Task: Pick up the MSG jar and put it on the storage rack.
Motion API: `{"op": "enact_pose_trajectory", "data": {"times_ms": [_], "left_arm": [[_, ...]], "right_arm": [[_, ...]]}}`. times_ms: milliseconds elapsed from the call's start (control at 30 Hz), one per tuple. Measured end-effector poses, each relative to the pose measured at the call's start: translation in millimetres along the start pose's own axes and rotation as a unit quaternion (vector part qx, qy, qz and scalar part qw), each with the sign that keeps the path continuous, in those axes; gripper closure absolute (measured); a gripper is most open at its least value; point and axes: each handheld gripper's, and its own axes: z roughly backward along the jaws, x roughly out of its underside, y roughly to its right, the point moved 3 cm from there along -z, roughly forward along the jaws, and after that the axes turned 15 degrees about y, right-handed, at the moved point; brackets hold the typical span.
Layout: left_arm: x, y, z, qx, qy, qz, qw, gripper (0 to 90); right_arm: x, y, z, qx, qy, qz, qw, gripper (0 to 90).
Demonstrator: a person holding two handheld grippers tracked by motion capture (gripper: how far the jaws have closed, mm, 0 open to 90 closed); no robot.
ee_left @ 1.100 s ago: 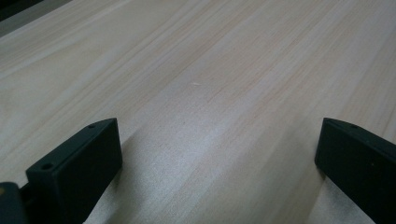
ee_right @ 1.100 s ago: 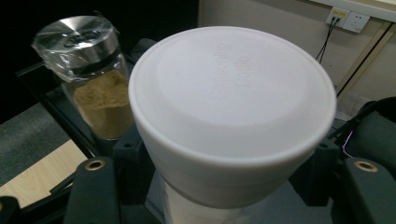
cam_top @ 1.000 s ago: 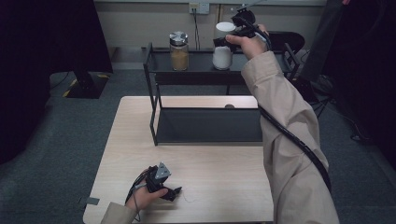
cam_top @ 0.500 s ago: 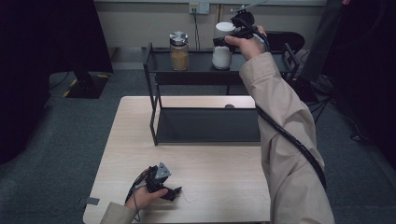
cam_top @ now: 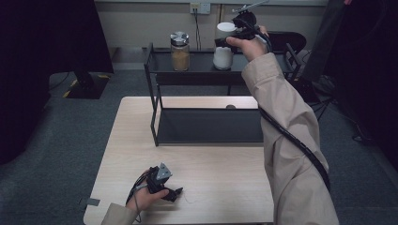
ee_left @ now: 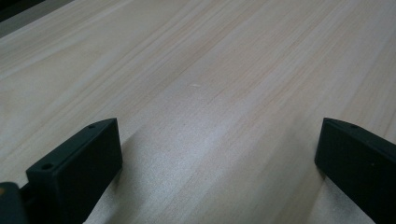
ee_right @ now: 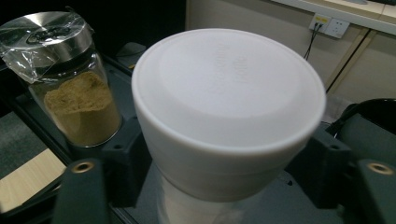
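Note:
A white jar [cam_top: 223,57] with a wide white lid [ee_right: 229,93] stands on the top shelf of a black rack [cam_top: 206,75]. My right gripper [cam_top: 230,41] [ee_right: 224,156] reaches it from the right. Its jaws flank the jar just under the lid and have just been opening, so the jar sits between them without being squeezed. Down at the table's near left, my left gripper [cam_top: 174,194] [ee_left: 217,158] rests low over the wood, jaws wide apart with nothing between them.
A glass jar [cam_top: 179,50] [ee_right: 77,98] of tan powder with a metal lid stands left of the white jar on the same shelf. The rack's lower shelf [cam_top: 209,125] sits on the pale wooden table [cam_top: 211,187]. A wall socket [cam_top: 199,7] is behind.

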Motion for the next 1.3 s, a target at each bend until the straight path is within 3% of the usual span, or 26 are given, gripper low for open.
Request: {"op": "enact_pose_trajectory", "data": {"times_ms": [267, 533, 1300], "left_arm": [[0.1, 1.0, 0.1, -0.002, 0.000, 0.001, 1.0000, 0.0], [0.4, 1.0, -0.3, -0.002, 0.002, 0.002, 1.0000, 0.0], [0.7, 3.1, 0.4, -0.007, 0.001, 0.004, 1.0000, 0.0]], "right_arm": [[7.2, -1.6, 8.6, 0.006, 0.006, -0.024, 0.9997, 11.1], [12.1, -6.7, 21.7, -0.001, 0.020, -0.016, 0.9997, 0.2], [48.7, -10.8, 59.5, -0.040, 0.035, -0.010, 0.9985, 0.0]]}}
